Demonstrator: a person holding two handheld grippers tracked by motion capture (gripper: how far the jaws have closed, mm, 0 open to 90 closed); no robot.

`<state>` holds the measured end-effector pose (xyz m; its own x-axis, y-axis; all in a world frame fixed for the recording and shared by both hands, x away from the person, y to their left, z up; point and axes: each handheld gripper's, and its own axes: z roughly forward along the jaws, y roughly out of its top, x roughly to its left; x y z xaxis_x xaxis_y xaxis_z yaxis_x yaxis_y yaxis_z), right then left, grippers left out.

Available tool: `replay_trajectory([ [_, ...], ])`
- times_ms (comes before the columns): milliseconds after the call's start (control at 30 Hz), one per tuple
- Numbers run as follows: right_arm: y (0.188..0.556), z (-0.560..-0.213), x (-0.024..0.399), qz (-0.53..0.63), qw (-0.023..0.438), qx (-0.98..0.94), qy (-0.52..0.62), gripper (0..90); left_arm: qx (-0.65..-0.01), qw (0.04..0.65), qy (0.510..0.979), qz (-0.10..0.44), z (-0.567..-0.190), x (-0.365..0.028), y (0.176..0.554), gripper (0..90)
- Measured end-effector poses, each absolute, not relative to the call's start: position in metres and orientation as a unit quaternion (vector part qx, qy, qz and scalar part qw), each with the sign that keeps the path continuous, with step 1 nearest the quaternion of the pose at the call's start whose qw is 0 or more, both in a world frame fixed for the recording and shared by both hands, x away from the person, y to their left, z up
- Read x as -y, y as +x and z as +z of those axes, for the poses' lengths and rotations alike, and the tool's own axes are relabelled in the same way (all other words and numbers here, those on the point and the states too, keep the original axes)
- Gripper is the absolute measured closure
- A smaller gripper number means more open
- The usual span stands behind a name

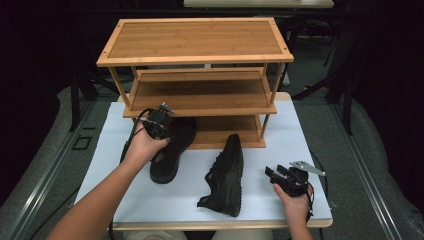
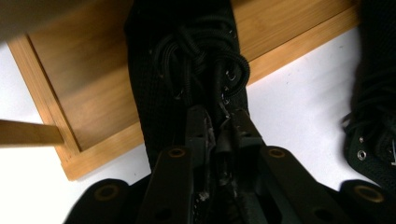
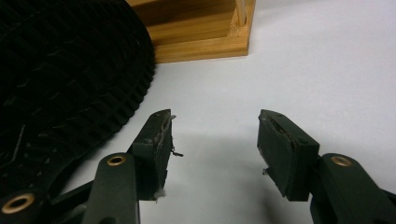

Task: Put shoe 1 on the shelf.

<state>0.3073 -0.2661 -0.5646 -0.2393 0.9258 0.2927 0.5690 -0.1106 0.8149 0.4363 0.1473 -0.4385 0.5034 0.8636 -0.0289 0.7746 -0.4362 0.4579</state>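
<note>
Left tongs (image 2: 218,122) pinching left shoe (image 1: 172,147) tongue, right tongs (image 3: 212,140) spread, empty

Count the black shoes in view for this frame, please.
2. One shoe lies with its toe on the rack's bottom shelf, under the left gripper. The other shoe lies on its side mid-table, left of the right gripper. None seems hidden.

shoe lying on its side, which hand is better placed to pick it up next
Right. The right hand-held gripper rests open and empty just beside the shoe lying on its side, its sole facing the jaws. The left hand-held gripper is occupied at the other shoe, jaws around its tongue.
</note>
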Motion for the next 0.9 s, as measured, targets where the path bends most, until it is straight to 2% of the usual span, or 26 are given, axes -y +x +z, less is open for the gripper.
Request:
replay_trajectory([
  [267, 0.307, -0.565, 0.266, 0.462, 0.195, -0.637, 0.586, 44.5, -0.465, 0.259, 0.841, 0.100, -0.422, -0.166, 0.420, 67.7],
  [500, 0.307, -0.565, 0.266, 0.461, 0.195, -0.637, 0.586, 44.5, -0.415, 0.371, 0.821, 0.127, -0.414, -0.196, 0.384, 57.9],
  [833, 0.307, -0.565, 0.264, 0.461, 0.194, -0.636, 0.588, 44.4, -0.382, 0.487, 0.768, 0.164, -0.435, -0.229, 0.330, 58.1],
  [900, 0.307, -0.564, 0.265, 0.458, 0.192, -0.638, 0.588, 44.5, -0.369, 0.515, 0.750, 0.188, -0.448, -0.236, 0.315, 55.0],
])
